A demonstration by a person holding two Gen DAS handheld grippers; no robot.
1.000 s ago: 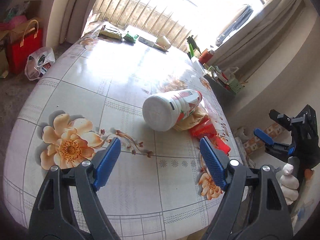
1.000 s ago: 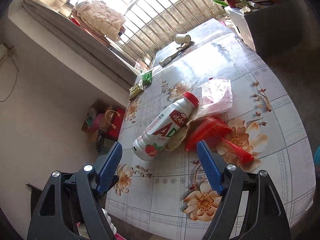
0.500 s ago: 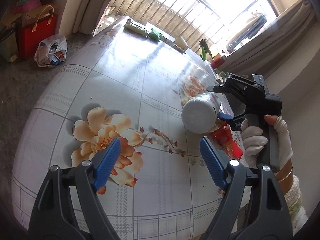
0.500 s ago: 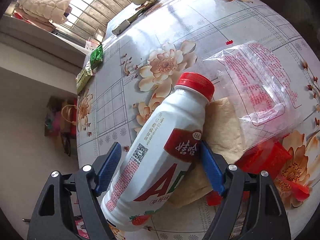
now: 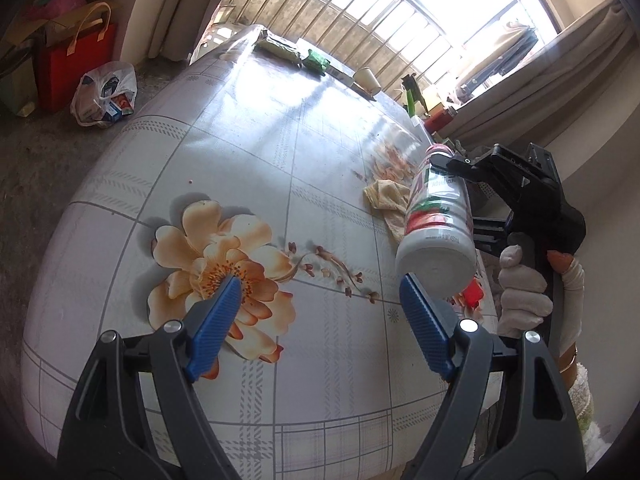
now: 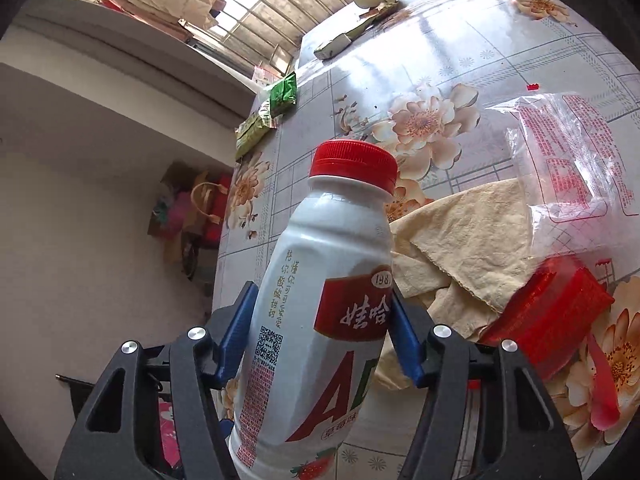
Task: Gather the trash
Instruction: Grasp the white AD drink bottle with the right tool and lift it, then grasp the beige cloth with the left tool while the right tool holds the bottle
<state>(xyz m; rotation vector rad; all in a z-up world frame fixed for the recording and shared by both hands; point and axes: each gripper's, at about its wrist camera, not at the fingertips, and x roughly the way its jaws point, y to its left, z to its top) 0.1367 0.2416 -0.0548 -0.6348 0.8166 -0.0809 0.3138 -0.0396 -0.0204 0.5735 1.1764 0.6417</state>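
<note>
Right wrist: cloth [image 6: 472,248] and wrapper [image 6: 548,312] beside bottle [image 6: 320,320].

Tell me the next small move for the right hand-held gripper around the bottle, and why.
Probably finish the squeeze, then lift. The right hand-held gripper is closing, its blue pads at both sides of the white plastic drink bottle with the red cap, which lies over the beige crumpled cloth on the floral table.

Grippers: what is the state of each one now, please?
Left gripper: open, empty.
Right gripper: jaws closing on the white bottle, pads touching it.
</note>
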